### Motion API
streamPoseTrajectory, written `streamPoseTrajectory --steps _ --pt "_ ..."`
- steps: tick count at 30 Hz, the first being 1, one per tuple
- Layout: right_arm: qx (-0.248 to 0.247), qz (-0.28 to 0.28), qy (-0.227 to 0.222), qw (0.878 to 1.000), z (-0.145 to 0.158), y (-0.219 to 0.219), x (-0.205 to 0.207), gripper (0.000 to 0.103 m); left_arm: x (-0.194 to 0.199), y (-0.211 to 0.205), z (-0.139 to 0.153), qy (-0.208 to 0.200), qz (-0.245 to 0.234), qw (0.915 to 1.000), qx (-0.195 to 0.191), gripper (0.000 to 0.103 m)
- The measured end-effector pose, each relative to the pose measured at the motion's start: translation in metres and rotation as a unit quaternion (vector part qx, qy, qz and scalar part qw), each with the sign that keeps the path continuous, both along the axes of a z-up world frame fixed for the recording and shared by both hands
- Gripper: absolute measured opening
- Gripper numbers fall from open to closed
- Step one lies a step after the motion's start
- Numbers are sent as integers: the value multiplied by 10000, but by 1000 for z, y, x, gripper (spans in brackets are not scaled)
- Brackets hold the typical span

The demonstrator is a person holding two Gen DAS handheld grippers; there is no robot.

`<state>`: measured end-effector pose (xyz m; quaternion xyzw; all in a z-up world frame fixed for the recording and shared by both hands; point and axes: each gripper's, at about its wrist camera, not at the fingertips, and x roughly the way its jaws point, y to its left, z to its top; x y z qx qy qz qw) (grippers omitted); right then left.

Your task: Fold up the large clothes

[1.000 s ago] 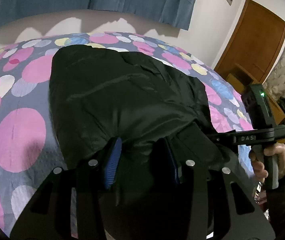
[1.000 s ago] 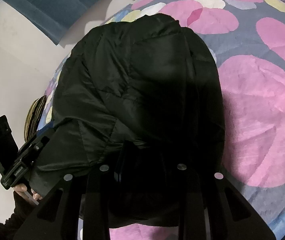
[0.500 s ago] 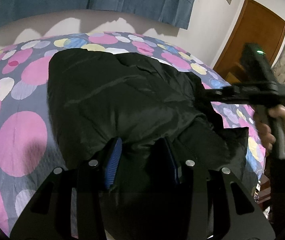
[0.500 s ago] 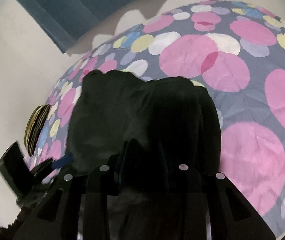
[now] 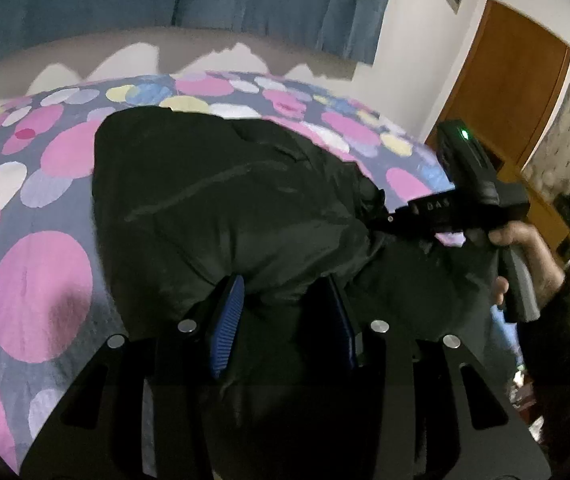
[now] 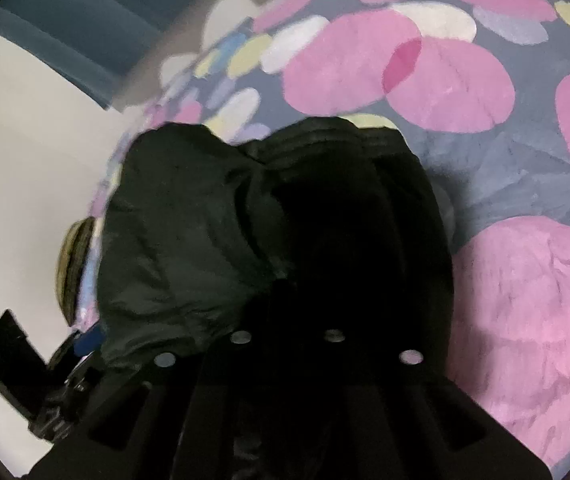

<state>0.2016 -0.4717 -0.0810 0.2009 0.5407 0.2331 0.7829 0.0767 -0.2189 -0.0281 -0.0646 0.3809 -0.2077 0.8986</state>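
A large black padded jacket (image 5: 221, 200) lies bunched on a bed with a spotted pink and grey cover (image 5: 41, 288). My left gripper (image 5: 281, 304) is shut on the jacket's near edge; black fabric fills the gap between its blue pads (image 5: 227, 320). My right gripper shows in the left wrist view (image 5: 369, 216) at the jacket's right edge, held by a hand. In the right wrist view the jacket (image 6: 213, 240) covers the right gripper's (image 6: 285, 304) fingers, which are lost in dark fabric. The left gripper's body (image 6: 17, 372) shows at lower left there.
A blue curtain (image 5: 189, 4) hangs on the wall behind the bed. A brown wooden door (image 5: 509, 92) stands at the right. A striped cushion (image 6: 73, 264) sits at the bed's left edge. Bare bed cover (image 6: 525, 300) lies right of the jacket.
The right gripper rose with its part of the jacket, then came back down near the jacket's right edge. The left gripper stayed in place, still clamped on the fabric.
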Motion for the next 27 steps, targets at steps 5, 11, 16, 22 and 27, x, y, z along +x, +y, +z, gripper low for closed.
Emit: streamPoseTrajectory --steps 5,11,16,22,27 --pt "-189 -298 -894 9954 43 -9 -43 90 -20 45 14 -270 677 9956 -596 69" --pt "-559 -378 -380 9970 15 -22 -47 90 -10 72 -20 452 773 9882 -1244 79" --pt "235 -348 271 9988 -28 -25 -39 94 -1 62 -37 650 577 9843 -1533 94" --pt "184 -230 -136 9995 -23 -3 -46 88 0 61 -37 658 519 9847 -1526 91" --pt "140 -165 -283 9994 -21 17 -42 84 -3 75 -34 599 669 9847 -1496 89"
